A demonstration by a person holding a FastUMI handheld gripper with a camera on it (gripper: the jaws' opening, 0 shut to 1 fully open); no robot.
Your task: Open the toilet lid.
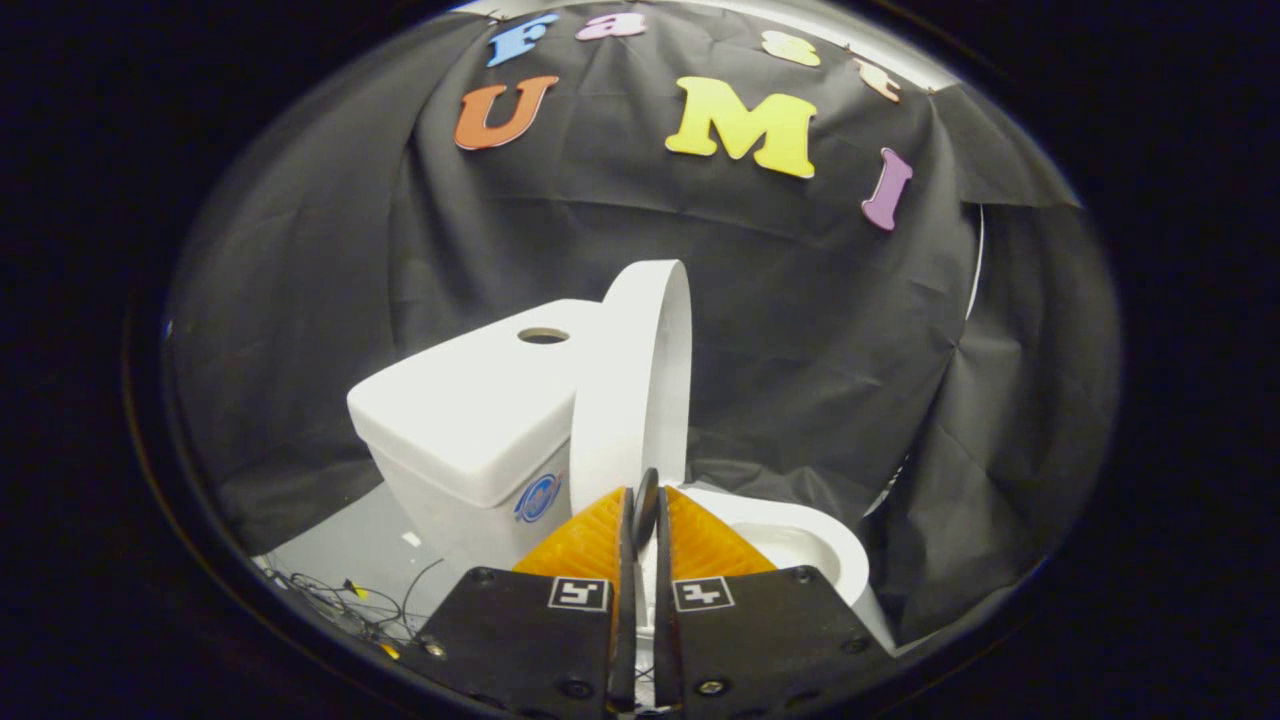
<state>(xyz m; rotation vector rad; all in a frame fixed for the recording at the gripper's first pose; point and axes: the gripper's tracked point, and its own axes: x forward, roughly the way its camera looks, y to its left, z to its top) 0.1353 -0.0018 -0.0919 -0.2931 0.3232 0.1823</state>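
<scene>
Toilet lid stands raised, nearly upright, leaning back toward the white tank, just ahead of the gripper. Its fingers are drawn nearly together, tips meeting at the lid's lower edge; whether they pinch that edge cannot be told. The bowl lies open beyond them, its near half hidden. Thin cables tangle on the floor.

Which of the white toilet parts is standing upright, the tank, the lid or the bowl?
The lid. It stands raised on edge against the tank, just ahead of the nearly closed gripper; the bowl lies open beyond the fingers.
</scene>
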